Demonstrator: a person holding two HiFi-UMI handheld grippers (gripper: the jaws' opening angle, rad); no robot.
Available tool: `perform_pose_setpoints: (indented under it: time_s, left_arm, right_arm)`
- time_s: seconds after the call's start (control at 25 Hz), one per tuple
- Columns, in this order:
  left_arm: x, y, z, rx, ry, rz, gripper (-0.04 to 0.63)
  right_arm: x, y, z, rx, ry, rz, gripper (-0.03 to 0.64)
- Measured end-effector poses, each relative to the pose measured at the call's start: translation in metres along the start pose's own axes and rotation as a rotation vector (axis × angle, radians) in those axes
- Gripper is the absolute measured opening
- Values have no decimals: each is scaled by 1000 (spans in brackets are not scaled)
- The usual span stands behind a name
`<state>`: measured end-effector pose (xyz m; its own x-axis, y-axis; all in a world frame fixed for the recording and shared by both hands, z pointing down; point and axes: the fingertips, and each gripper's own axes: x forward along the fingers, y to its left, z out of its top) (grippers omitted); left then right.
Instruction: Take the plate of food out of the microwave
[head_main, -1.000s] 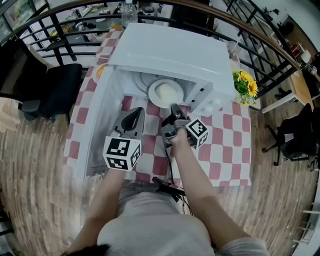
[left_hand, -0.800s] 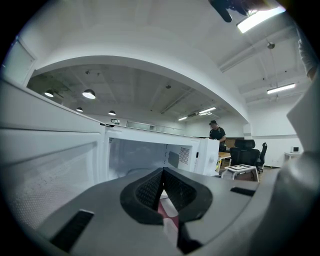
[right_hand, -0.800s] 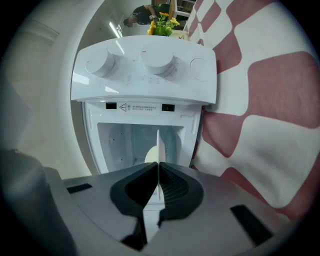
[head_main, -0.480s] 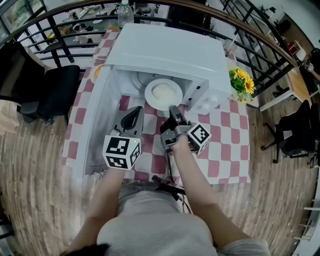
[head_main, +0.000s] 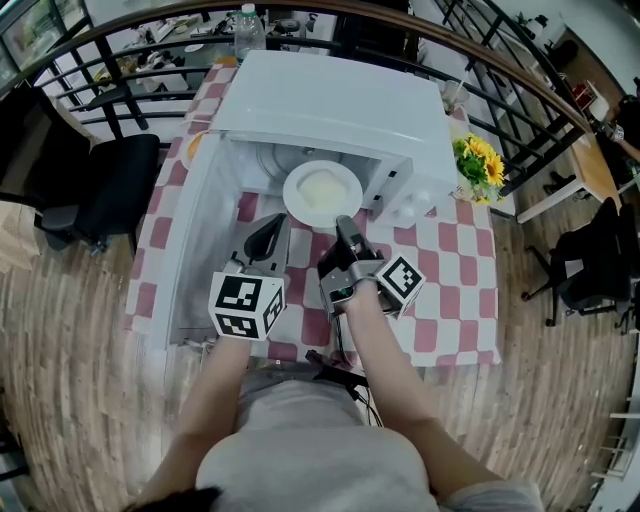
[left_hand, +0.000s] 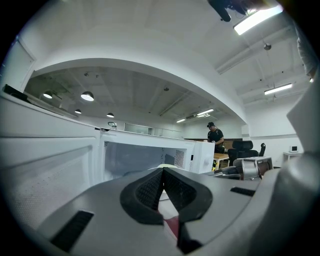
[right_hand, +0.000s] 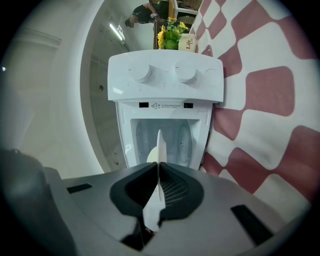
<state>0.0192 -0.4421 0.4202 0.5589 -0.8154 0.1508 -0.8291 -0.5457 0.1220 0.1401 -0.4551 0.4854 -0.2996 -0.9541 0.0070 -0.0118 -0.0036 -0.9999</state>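
Note:
The white microwave (head_main: 340, 105) stands on the checked table with its door (head_main: 195, 240) swung open to the left. A white plate (head_main: 322, 192) bearing a pale mound of food sits partway out of the cavity mouth. My right gripper (head_main: 343, 226) is shut on the plate's near rim. In the right gripper view the plate (right_hand: 159, 147) shows edge-on, clamped in the right gripper (right_hand: 158, 172), with the microwave (right_hand: 165, 90) behind. My left gripper (head_main: 268, 236) hovers shut and empty just left of the plate. In its own view the left gripper (left_hand: 163, 173) faces the cavity.
A red-and-white checked cloth (head_main: 445, 275) covers the table. Yellow flowers (head_main: 478, 165) stand right of the microwave and a bottle (head_main: 249, 25) behind it. A black chair (head_main: 105, 185) is at the left, a railing beyond. A person (left_hand: 215, 137) stands far off.
The right gripper has drawn back toward me with the plate in it, so the plate has come farther out of the microwave. The left gripper has stayed almost still.

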Motion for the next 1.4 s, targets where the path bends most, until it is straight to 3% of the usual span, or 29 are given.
perform_pose_setpoints:
  time_s: [1.4]
  left_arm:
    - [-17,-32,9,9,-47,-7,3]
  right_arm:
    - [-41,36,-14,-21,-53,86,32]
